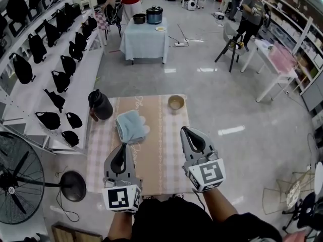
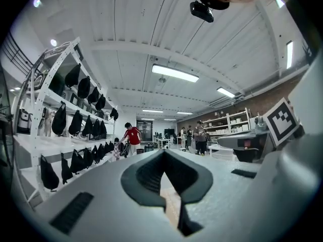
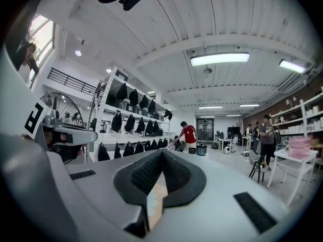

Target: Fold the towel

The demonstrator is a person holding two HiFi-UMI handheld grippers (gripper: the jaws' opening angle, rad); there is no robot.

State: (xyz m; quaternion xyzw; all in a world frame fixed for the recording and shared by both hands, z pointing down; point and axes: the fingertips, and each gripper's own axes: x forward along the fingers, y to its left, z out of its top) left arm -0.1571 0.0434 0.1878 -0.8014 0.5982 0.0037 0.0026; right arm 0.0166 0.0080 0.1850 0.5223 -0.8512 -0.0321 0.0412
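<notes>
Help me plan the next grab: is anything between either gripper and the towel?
Nothing visible. The towel lies just beyond the left gripper, with only bare tablecloth between, and likewise toward the right gripper. The black jug stands behind the towel's left and the bowl behind its right, both off those paths.

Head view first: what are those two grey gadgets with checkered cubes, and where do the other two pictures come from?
No robot here: a person holds a hand tool in each hand, the left gripper and the right gripper. The head view comes from a camera on the person's head; the other two ride on the tools and look along their fingers. Both pairs of fingers are shut and hold nothing. On the table lie a light blue towel, a black jug and a small bowl.
</notes>
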